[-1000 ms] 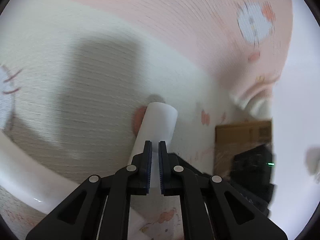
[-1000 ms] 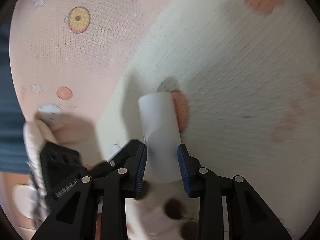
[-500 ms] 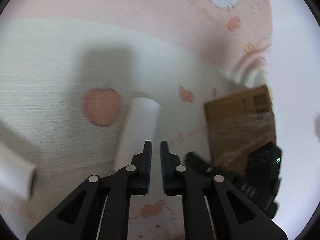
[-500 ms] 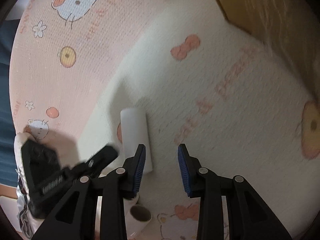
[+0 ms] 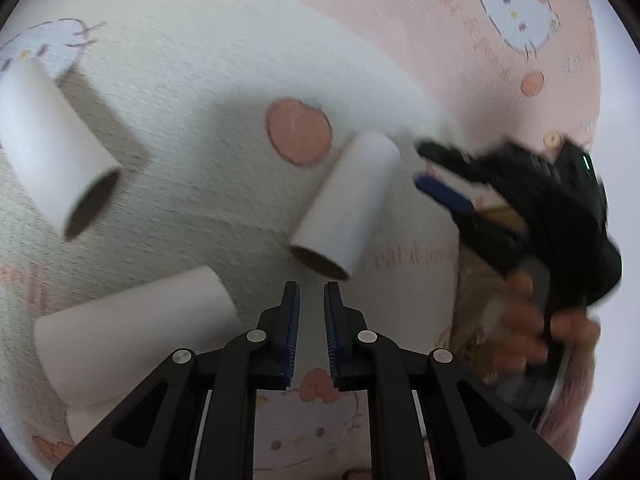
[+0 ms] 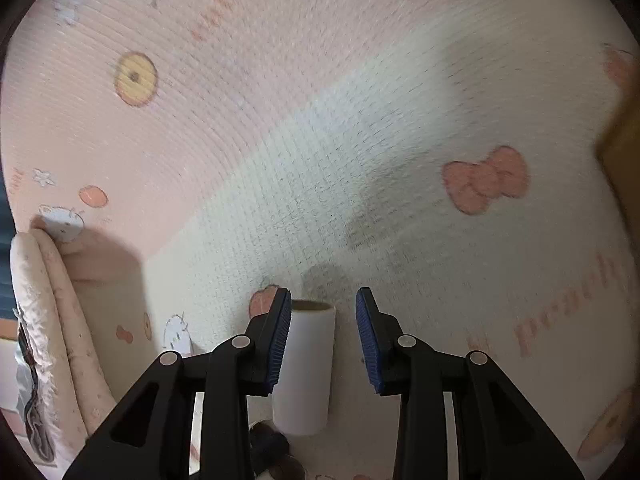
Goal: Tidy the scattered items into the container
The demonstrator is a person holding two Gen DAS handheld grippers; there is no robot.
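Three white cardboard tubes lie on the cartoon-print blanket in the left wrist view: one at the middle point(image 5: 346, 208), one at the upper left point(image 5: 52, 148), one at the lower left point(image 5: 132, 336). My left gripper point(image 5: 311, 336) hangs above them, jaws a narrow gap apart and empty. The right gripper point(image 5: 444, 196) shows there, open, right of the middle tube. In the right wrist view my right gripper point(image 6: 323, 340) is open and empty above the blanket, with one tube point(image 6: 306, 368) lying below and behind its left finger point(image 6: 276, 344).
A brown cardboard box point(image 5: 480, 312) sits at the right in the left wrist view, partly hidden by the hand holding the right gripper; its corner point(image 6: 624, 136) shows at the right edge of the right wrist view. A rolled blanket edge point(image 6: 48, 320) lies at the left.
The right gripper has let go of the tube it held and lifted away. Both grippers have pulled back from the blanket, bringing more tubes into the left view.
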